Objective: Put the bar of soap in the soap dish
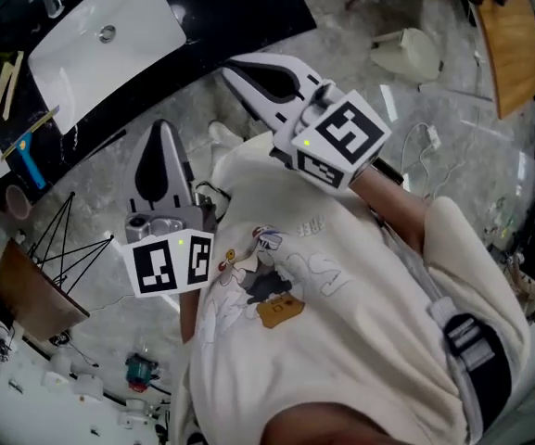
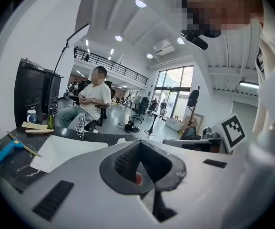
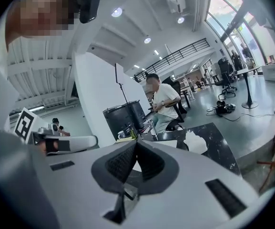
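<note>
No bar of soap and no soap dish can be made out in any view. In the head view my left gripper (image 1: 162, 128) and right gripper (image 1: 233, 68) are held in front of the person's cream sweatshirt, both pointing toward a black counter (image 1: 202, 26) with a white sink basin (image 1: 100, 35). In the left gripper view the left gripper (image 2: 139, 143) has its jaws closed together with nothing between them. The right gripper (image 3: 136, 142) likewise has its jaws meeting at the tips, empty. Both stand short of the counter.
On the counter lie a blue tool (image 2: 8, 150), a faucet (image 2: 80, 125), bottles (image 2: 50, 119) and a white crumpled paper (image 3: 194, 142). A person (image 2: 94, 97) sits behind it. A wire-legged stool (image 1: 35, 286) and cables lie on the floor.
</note>
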The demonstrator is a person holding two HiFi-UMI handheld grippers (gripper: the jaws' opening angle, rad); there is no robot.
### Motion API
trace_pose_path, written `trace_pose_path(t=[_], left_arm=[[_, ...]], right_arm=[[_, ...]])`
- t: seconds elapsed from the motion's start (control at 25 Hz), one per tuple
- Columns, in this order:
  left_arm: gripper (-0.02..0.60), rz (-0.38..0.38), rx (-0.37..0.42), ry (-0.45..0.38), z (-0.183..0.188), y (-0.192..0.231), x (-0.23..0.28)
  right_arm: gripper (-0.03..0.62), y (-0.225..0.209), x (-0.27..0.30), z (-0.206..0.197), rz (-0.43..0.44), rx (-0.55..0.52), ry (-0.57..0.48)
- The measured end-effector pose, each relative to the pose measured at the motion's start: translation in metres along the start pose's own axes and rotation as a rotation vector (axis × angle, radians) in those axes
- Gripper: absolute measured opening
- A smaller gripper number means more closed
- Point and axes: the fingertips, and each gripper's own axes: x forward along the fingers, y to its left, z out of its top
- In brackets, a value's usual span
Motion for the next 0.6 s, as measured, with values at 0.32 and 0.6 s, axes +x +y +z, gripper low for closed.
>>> trace_pose_path(t=[0.32, 0.6], left_arm=[[0.006, 0.034, -0.001, -0.016, -0.006, 0.006, 0.008], [0.006, 0.017, -0.010, 0.006, -0.015, -0.011, -0.001]], right_arm=[[0.006, 0.013, 0.008, -0.019, 0.039, -0.008, 0.016], [0.006, 0.024, -0.007, -0.023, 0.036, 0.031, 0.013]])
